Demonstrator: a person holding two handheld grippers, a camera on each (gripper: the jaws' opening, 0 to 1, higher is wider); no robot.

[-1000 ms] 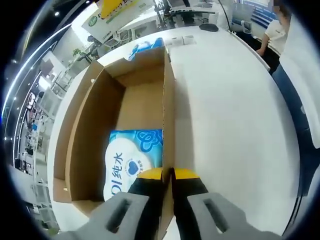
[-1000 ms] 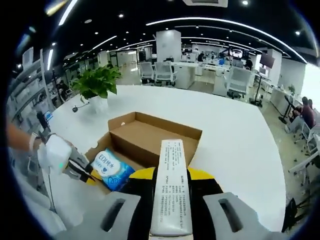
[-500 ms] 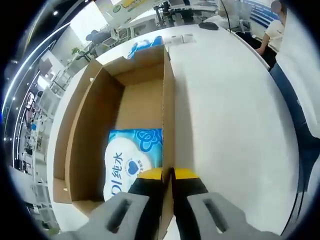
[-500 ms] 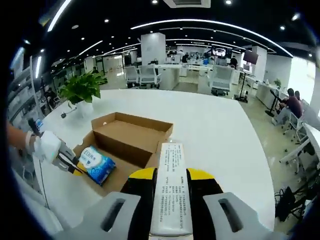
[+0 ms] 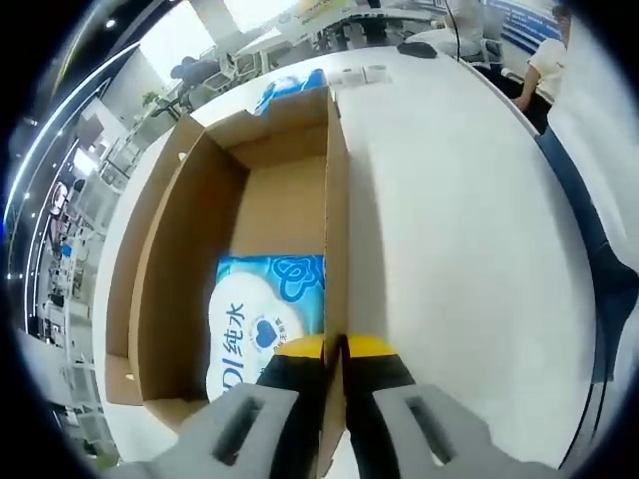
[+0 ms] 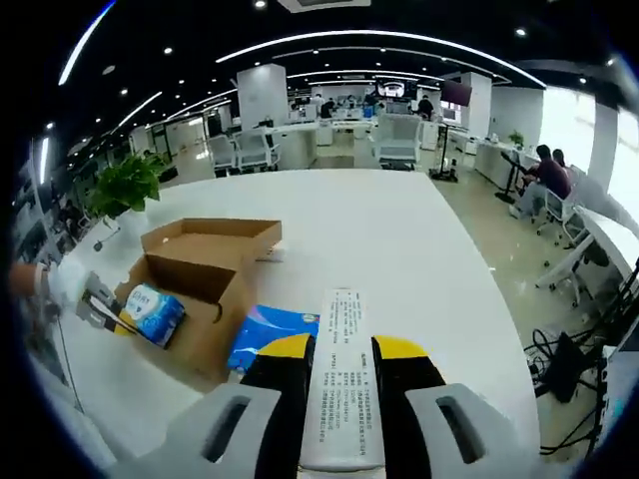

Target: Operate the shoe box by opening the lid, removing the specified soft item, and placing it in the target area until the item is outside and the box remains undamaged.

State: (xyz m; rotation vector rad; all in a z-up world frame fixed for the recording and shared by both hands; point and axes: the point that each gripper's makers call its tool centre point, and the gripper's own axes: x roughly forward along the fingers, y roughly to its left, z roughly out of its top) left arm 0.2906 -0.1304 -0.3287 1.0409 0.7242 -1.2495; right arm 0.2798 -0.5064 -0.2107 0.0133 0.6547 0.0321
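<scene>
Pinching box wall (image 5: 335, 239), right claw (image 6: 339, 351) gripping pack (image 6: 339, 379)

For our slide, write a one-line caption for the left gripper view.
Left gripper pinches the cardboard box wall, blue wipes pack inside, on a white table.

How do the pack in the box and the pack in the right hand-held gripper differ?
The pack in the box is blue and white with a big printed logo; the pack in the right hand-held gripper is white with small black text.
The boxed pack lies inside the cardboard box beside the wall that the left hand-held gripper pinches; the gripped pack is held above the table.
Both look like soft wrapped packs.
</scene>
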